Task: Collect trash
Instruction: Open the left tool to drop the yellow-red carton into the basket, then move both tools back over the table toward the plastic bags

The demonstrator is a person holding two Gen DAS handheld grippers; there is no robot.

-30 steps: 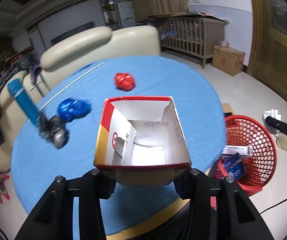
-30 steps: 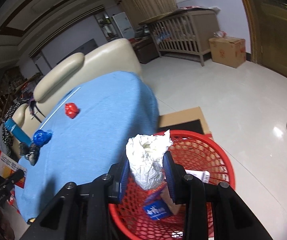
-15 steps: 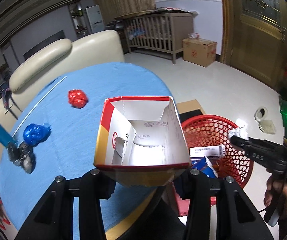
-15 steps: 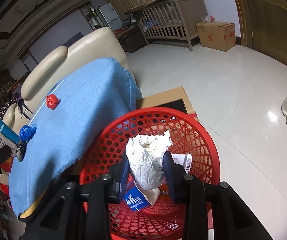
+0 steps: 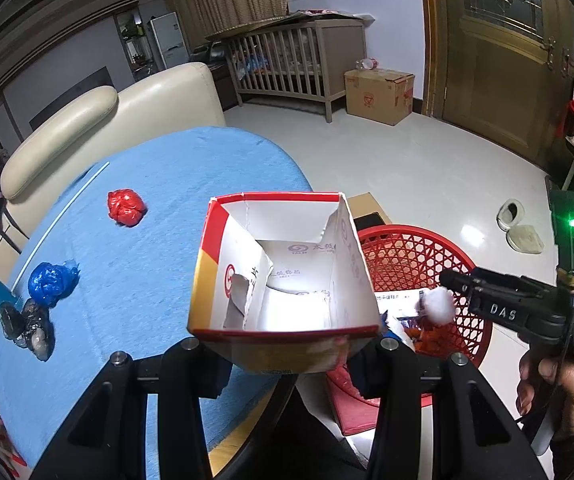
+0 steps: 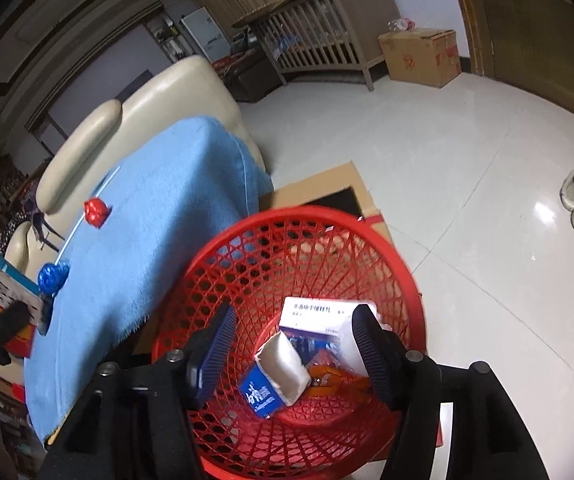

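My left gripper (image 5: 287,354) is shut on an open, empty red, yellow and white cardboard box (image 5: 283,272), held above the edge of the blue-clothed table (image 5: 175,184). My right gripper (image 6: 293,320) hangs over the red mesh basket (image 6: 287,216) with its jaws opening and nothing between the pads. In the left wrist view a white tissue wad (image 5: 439,306) is loose just off the right gripper (image 5: 453,280), above the basket (image 5: 415,236). On the table lie a red crumpled ball (image 5: 125,207), a blue one (image 5: 51,284) and a dark grey lump (image 5: 31,330).
The basket holds a white printed box (image 6: 319,314), a blue packet (image 6: 261,394) and other wrappers. It stands on flat cardboard (image 6: 319,184) beside the table. A cream sofa (image 5: 99,120) lies behind the table. A crib (image 5: 299,68), a carton (image 5: 379,94) and slippers (image 5: 521,226) are on the floor.
The right gripper sank over the basket and its jaws opened, letting go of the tissue wad. The left gripper swung the box from over the table toward the basket.
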